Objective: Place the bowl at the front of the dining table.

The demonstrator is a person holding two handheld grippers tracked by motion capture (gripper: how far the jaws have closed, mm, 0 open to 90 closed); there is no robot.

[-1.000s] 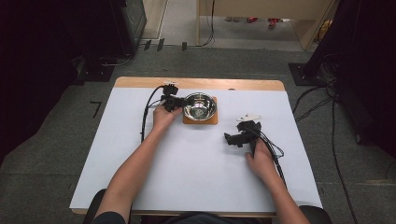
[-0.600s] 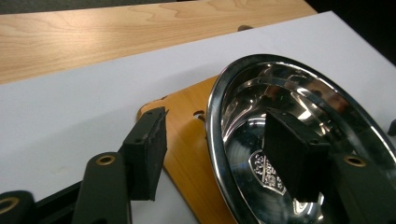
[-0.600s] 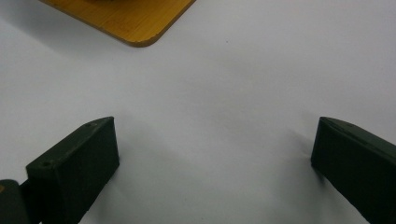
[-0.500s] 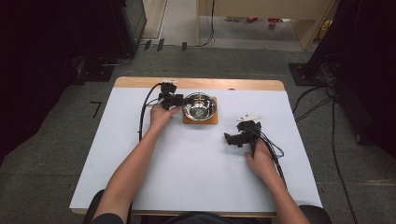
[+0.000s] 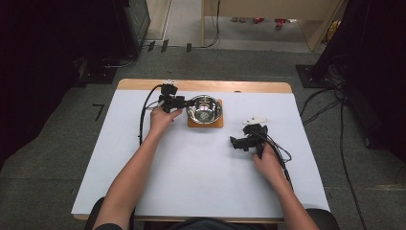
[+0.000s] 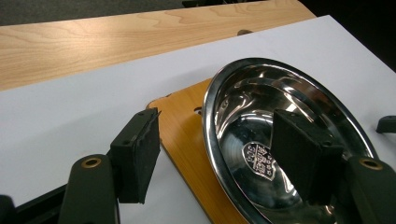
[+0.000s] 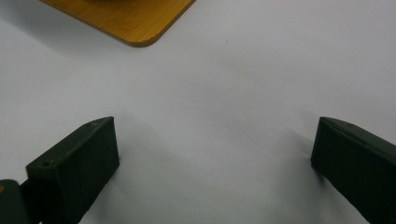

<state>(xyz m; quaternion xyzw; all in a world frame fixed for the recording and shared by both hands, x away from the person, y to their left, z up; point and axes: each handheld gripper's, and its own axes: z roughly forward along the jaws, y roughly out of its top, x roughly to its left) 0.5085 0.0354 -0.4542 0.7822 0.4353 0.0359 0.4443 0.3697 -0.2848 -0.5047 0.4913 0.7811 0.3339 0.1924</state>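
A white sheet covers most of the bench (image 5: 191, 191), whose bare wooden edge shows at the far side, and grey floor with dark cabinets and loose cables surrounds it. Near the far edge a shiny steel bowl (image 5: 204, 108) stands upright on a small wooden board (image 5: 192, 123).

The person's left forearm reaches forward from the bottom of the high view, and the left hand (image 5: 160, 119) holds the left tongs (image 5: 184, 102) roughly level, pointing sideways at the bowl's left rim. In the left gripper view the jaws straddle that rim: one pad (image 6: 140, 151) hangs outside, above the board and the sheet, and the other hangs over the bowl's hollow. Neither pad presses on the metal. These jaws have just been opening and now stand released, with the rim between them but not gripped.

The right forearm lies lower on the sheet, well apart from the bowl. The right hand (image 5: 268, 160) holds the right tongs (image 5: 235, 142) low over the bench, pointing left. In the right gripper view its jaws stand wide apart and empty over bare white sheet, with a corner of the board (image 7: 135, 23) beyond them.
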